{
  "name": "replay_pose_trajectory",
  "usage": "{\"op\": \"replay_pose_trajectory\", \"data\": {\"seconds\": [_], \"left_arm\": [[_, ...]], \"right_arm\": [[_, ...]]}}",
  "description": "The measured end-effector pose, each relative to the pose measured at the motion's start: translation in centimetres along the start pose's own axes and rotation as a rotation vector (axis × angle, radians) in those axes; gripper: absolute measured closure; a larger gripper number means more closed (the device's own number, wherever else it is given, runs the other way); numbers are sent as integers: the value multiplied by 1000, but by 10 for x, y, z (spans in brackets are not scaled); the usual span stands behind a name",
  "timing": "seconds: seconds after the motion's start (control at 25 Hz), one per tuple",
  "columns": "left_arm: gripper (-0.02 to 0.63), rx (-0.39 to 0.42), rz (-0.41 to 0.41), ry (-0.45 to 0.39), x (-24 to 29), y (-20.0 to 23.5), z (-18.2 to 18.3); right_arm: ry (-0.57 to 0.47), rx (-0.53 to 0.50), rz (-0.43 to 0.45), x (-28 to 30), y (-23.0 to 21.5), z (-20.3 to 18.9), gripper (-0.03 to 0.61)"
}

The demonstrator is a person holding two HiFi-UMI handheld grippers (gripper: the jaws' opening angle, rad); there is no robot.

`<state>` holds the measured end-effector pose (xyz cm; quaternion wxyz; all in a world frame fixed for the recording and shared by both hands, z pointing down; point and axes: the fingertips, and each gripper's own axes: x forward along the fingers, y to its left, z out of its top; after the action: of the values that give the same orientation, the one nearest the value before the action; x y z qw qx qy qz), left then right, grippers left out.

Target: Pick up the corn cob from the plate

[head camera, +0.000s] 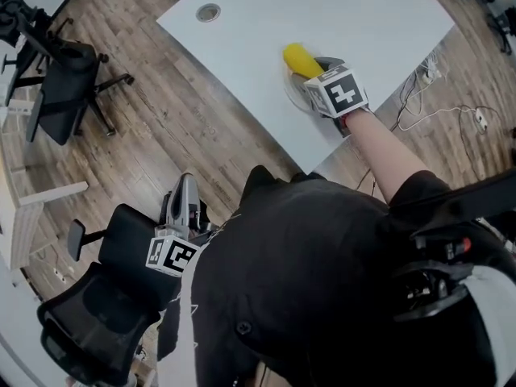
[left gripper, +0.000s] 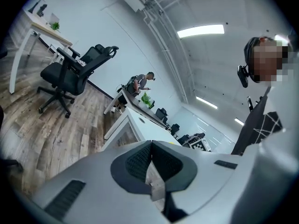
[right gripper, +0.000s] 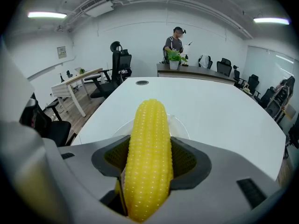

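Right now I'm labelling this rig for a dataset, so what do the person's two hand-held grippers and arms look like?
The left hand-held gripper and right hand-held gripper have pale grey bodies with dark grey, mesh-textured pads. Each carries a white cube printed with black square markers. The person wears a black short-sleeved top.

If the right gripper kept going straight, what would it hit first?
Probably nothing: past the corn cob in its fingers, the way over the plate and white table looks free, though depth is unclear.

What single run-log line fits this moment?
right hand-held gripper: shut on corn cob | plate: under cob | left hand-held gripper: shut, empty
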<state>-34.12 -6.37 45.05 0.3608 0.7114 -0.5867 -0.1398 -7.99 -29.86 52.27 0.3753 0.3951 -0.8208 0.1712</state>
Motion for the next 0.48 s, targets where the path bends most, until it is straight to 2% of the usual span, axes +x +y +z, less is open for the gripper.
{"op": "replay_pose_trajectory", "data": {"seconds": [0.32, 0.48], "left_arm": [[601, -10, 94, -79, -42, -30, -29], [601, 7, 129, -105, -65, -43, -41]], "right_arm": [[12, -62, 52, -3, 6, -1, 325], [15, -60, 35, -9, 4, 0, 325]]}}
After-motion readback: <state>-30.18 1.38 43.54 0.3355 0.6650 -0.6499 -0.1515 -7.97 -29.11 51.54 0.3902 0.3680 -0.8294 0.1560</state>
